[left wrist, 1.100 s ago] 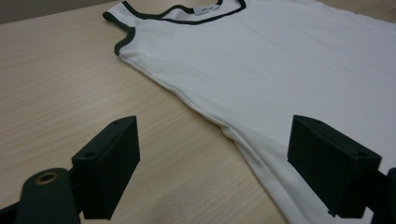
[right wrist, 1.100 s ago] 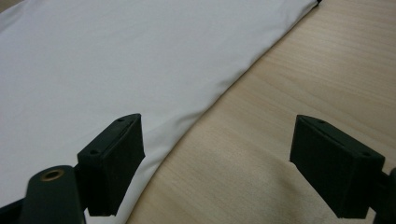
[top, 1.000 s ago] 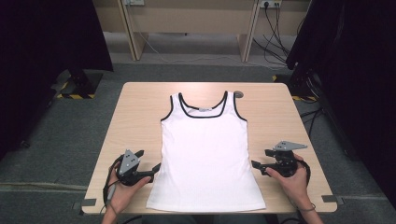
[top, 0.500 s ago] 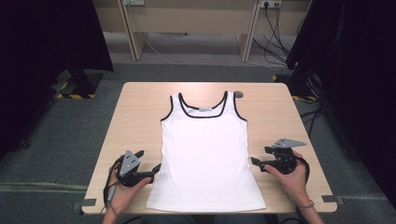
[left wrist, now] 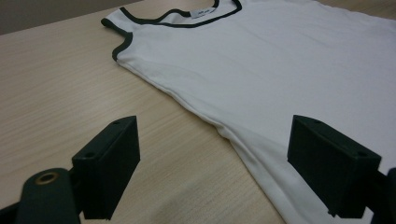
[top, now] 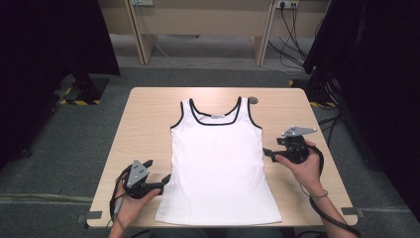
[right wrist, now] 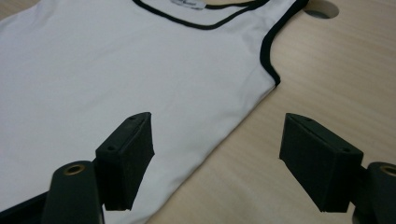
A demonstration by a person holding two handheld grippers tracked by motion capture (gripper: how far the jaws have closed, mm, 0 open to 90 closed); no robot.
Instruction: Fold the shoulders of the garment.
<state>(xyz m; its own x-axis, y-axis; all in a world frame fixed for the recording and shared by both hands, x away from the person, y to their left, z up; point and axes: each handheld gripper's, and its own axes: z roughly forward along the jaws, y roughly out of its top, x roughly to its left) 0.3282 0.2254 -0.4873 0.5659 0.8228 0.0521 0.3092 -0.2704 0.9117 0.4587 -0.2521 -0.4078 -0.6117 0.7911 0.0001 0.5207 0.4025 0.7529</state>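
Observation:
A white tank top (top: 218, 163) with black trim lies flat on the wooden table (top: 143, 124), neck toward the far edge. My left gripper (top: 166, 179) is held at the top's left side seam near the hem, open, its jaws straddling the seam (left wrist: 219, 128) with nothing gripped. My right gripper (top: 266, 152) hovers open at the top's right edge (right wrist: 224, 133), a little below the armhole, higher up the garment than the left one. The neck label (left wrist: 201, 11) shows at the collar.
A round cable hole (top: 253, 100) sits in the table just past the right shoulder strap. Bare wood (top: 307, 198) flanks the garment on both sides. Desks and cables (top: 292, 20) stand beyond the table on grey carpet.
The right gripper has moved forward along the top's right edge, away from the person. The left gripper has stayed where it was.

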